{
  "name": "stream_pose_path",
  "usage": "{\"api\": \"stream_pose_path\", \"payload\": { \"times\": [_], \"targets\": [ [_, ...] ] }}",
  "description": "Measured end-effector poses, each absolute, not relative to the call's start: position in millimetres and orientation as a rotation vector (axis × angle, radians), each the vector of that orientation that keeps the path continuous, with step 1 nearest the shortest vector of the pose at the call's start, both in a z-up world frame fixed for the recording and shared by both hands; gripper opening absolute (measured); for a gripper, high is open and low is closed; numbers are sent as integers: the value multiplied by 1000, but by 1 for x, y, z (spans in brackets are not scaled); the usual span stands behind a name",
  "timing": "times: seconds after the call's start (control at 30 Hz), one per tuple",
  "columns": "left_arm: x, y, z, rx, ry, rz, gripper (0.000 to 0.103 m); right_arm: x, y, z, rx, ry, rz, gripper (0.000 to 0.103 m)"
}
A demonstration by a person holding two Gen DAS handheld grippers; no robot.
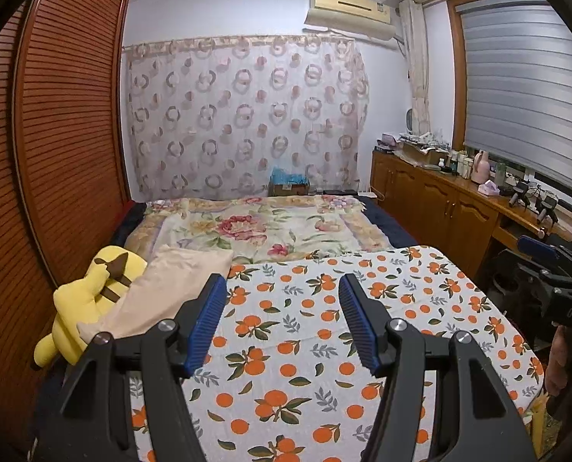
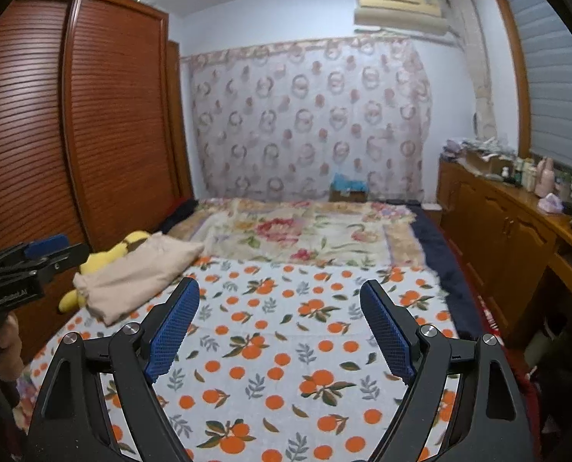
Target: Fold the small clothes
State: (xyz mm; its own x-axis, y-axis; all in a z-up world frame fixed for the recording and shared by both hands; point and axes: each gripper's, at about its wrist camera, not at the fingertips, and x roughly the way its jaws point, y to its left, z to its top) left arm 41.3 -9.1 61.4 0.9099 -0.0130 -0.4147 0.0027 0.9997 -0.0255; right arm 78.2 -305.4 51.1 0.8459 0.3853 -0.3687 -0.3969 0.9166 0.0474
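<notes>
A beige folded garment (image 1: 170,292) lies at the left side of the bed on the orange-print sheet (image 1: 305,346), leaning against a yellow plush toy (image 1: 78,308). My left gripper (image 1: 282,281) hovers above the sheet, just right of the garment, open with nothing between its blue pads. In the right wrist view the garment (image 2: 139,281) sits ahead and to the left of my right gripper (image 2: 280,283), which stands wide open and empty over the sheet (image 2: 286,346). Each view catches the other gripper at its edge, held by a hand.
A floral blanket (image 1: 266,231) covers the far half of the bed. A slatted wooden wardrobe (image 1: 62,134) runs along the left. A wooden cabinet (image 1: 439,204) crowded with bottles lines the right wall under the window. A cardboard box (image 1: 287,186) sits beyond the bed.
</notes>
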Motion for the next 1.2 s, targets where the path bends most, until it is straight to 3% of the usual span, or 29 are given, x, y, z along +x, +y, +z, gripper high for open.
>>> {"api": "stream_pose_path", "payload": {
  "times": [1.2],
  "targets": [
    [31, -10, 71, -23, 410, -9, 60, 69, -316, 53, -33, 340, 344, 87]
  ]
}}
